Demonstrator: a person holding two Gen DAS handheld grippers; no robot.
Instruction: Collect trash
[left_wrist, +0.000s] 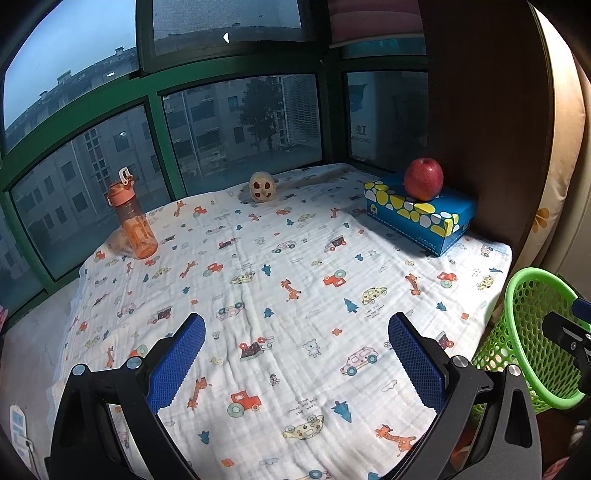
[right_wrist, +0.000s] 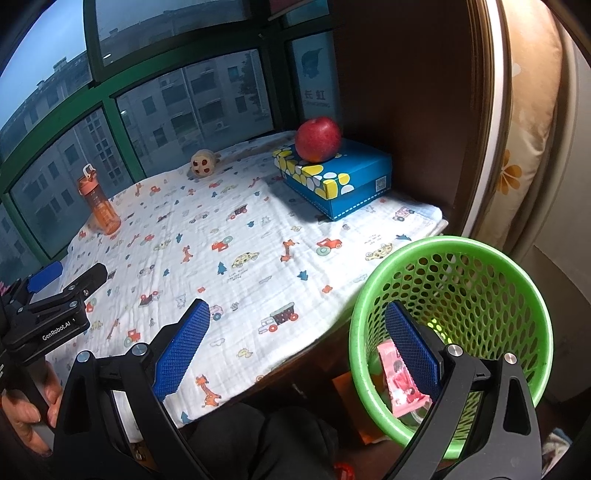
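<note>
The left gripper (left_wrist: 296, 354) hangs over the near part of the printed blanket (left_wrist: 280, 258) with its blue-padded jaws spread wide and nothing between them. The right gripper (right_wrist: 297, 343) is likewise spread wide and empty, its left finger over the blanket's near edge and its right finger reaching over the rim into the green mesh basket (right_wrist: 498, 258). That basket stands just off the blanket's near right corner, below the level of the blanket, mouth up. Inside it, against the wall nearest the blanket, lies a pink wrapper (right_wrist: 399, 384), its long axis running from the rim down toward the basket floor; its print is too small to read. The middle of the blanket is bare cloth, with open room from the basket across to the far side. Far from the basket, an orange bottle (left_wrist: 132, 218) stands upright at the blanket's left window edge, and a small round toy (left_wrist: 262, 186) sits at the far edge. Beyond the basket, a blue spotted box (right_wrist: 332, 177) sits against the brown wall panel (right_wrist: 406, 92), carrying a red apple (right_wrist: 317, 139). The left gripper's body in the right wrist view reads "GenRobot.AI"; a sign behind the window (right_wrist: 184, 92) shows "长虹".
</note>
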